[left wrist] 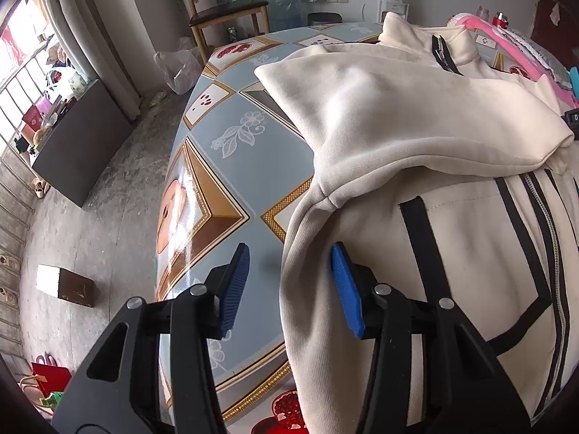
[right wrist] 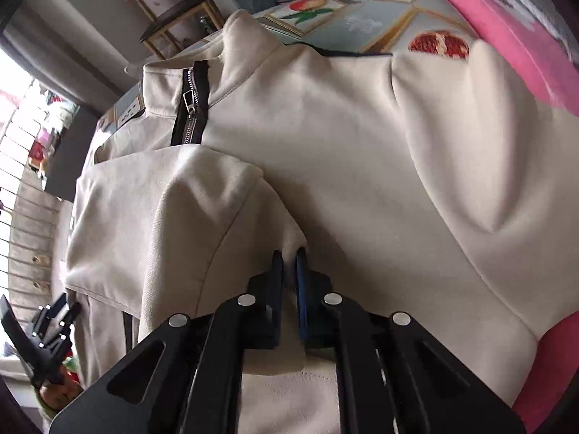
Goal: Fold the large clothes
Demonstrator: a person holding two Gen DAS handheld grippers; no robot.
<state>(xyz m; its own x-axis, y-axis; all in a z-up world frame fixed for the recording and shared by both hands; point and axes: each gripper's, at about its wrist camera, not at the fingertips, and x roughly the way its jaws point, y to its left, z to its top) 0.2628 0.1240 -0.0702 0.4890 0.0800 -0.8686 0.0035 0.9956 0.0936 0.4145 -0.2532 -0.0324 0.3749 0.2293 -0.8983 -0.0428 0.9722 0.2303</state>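
A cream zip-up jacket (left wrist: pixel 452 238) with black stripes lies on the patterned table (left wrist: pixel 231 152). One sleeve (left wrist: pixel 380 108) is folded across its chest. My left gripper (left wrist: pixel 289 275) is open at the jacket's left side edge, its right pad over the cloth and its left pad over the bare table. In the right wrist view the jacket (right wrist: pixel 343 152) fills the frame, with its collar and zipper (right wrist: pixel 190 108) at the far end. My right gripper (right wrist: pixel 288 271) is shut on a fold of the sleeve (right wrist: pixel 173 217). The left gripper (right wrist: pixel 54 325) shows at the lower left edge.
A pink cloth (right wrist: pixel 514 36) lies at the jacket's right side. A wooden chair (left wrist: pixel 224 11) stands beyond the far end of the table. A dark cabinet (left wrist: pixel 79 144) and a small box (left wrist: pixel 65 285) are on the floor to the left.
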